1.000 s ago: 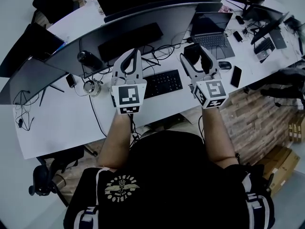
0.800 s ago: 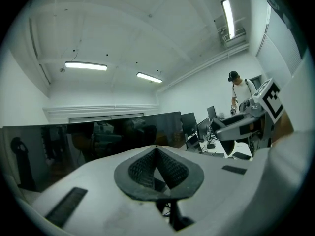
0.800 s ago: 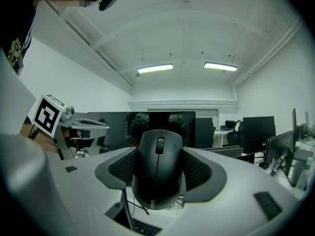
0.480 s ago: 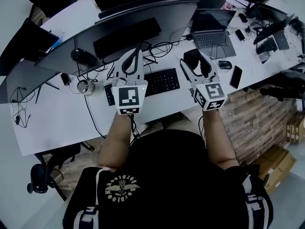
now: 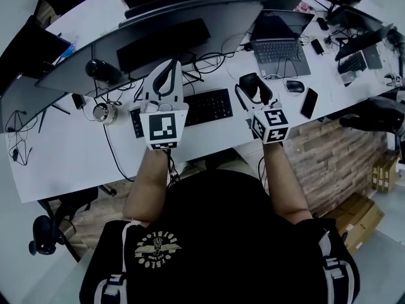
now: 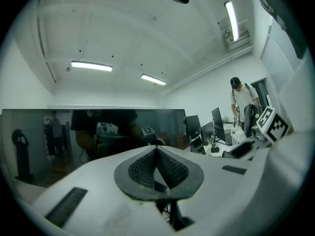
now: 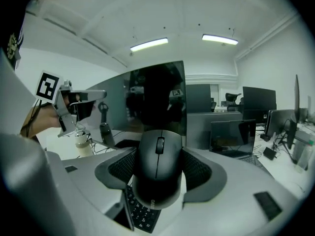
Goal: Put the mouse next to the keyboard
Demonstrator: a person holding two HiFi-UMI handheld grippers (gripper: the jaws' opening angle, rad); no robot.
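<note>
Carry step, with computer mouse point(image 7: 157, 173) gripped in right tongs point(image 5: 254, 88) just right of keyboard point(image 5: 207, 106). Left tongs point(image 5: 166, 75) closed, empty. Next: lower onto bench point(image 5: 76, 160) beside keyboard, release

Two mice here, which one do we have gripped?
The mouse between the right gripper's jaws, just right of the keyboard. The other mouse lies free on the desk beside the phone.

An open-plan office: a long white desk point(image 5: 69, 163) carrying wide monitors point(image 5: 166, 25), a laptop point(image 5: 281, 43) and a keyboard point(image 5: 205, 106), a swivel chair point(image 5: 45, 246) alongside, strip lights point(image 6: 91, 66) overhead.
</note>
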